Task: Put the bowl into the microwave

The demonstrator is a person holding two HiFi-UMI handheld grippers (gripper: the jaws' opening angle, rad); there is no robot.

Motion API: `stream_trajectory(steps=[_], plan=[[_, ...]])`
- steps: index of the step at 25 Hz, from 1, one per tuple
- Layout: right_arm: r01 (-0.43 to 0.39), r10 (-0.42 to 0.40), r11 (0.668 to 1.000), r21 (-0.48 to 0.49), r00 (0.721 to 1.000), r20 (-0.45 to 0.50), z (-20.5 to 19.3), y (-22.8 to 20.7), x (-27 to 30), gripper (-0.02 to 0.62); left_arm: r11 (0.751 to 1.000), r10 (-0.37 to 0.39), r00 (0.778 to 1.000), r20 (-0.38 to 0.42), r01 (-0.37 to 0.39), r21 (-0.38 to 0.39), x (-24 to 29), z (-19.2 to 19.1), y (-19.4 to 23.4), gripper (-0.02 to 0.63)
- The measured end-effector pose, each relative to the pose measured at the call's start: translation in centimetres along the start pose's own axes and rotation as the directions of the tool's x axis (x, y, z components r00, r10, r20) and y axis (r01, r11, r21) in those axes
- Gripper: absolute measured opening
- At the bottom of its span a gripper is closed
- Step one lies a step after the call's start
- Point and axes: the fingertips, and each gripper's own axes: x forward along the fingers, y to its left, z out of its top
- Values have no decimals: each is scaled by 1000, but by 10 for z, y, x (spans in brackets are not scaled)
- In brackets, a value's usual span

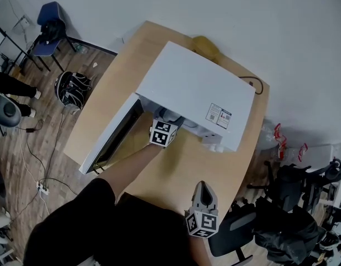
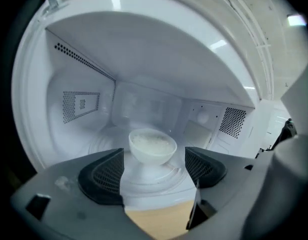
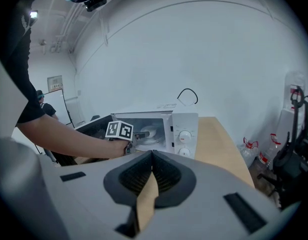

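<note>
Left gripper view has the grey left gripper (image 2: 154,166) nearest, its two black ribbed pads (image 2: 104,176) standing wide apart with nothing held between them. Just beyond the pads, and apart from both, sits the small round white bowl (image 2: 152,146) with a pale, grainy filling that may be rice. It stands upright near the middle of the clear glass turntable (image 2: 159,173), inside the white box-shaped microwave (image 2: 83,104), with the perforated vents of the back wall behind it.

In the right gripper view, the grey right gripper (image 3: 151,159) has its jaws pressed together on nothing. It is held back over the light wooden table (image 3: 219,139), well apart from the oven.

From the head view, the microwave's door (image 1: 112,140) hangs open to the left.

Judged from this, the placing itself looks done: the bowl rests on its own inside the cavity. What remains is probably to draw the left gripper straight back out. That calls for keeping the jaws spread and level so neither pad clips the bowl's rim. The door may need swinging closed afterwards.
</note>
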Motion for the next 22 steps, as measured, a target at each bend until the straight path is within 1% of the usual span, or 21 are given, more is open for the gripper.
stream_trajectory(steps=[2,4,8,9,12,13,16,18,20,22], plan=[[1,-1,1000,-6,1000,21,4,4,-4,60,1000,5,1000,-1,-5,-12,-22,2,0,357],[4,-3,1000,-15,999,46,9,7,-10,60,1000,13,1000,-2,-13,-8,-50,8,-2,357],[8,-4,999,-44,996,91,14,19,-25,60,1000,3,999,36,-2,-30,-116,25,-15,357],[10,-6,999,-48,995,101,14,22,-30,60,1000,-2,999,46,3,-25,-133,28,-20,357],[15,-7,998,-54,991,136,17,34,-48,60,998,-40,996,74,36,43,-185,37,-42,357],[14,-6,998,-57,989,148,18,39,-54,60,997,-58,995,85,54,52,-202,41,-49,357],[14,-2,998,-65,984,177,18,55,-76,60,995,-104,987,124,103,13,-258,50,-71,357],[19,-6,998,-66,981,192,17,63,-91,60,993,-117,982,150,118,5,-294,54,-85,357],[26,-12,998,-64,978,206,15,69,-105,60,990,-141,977,162,139,24,-323,54,-102,357],[29,-15,998,-60,976,218,12,75,-118,60,982,-185,967,173,178,54,-350,54,-123,354]])
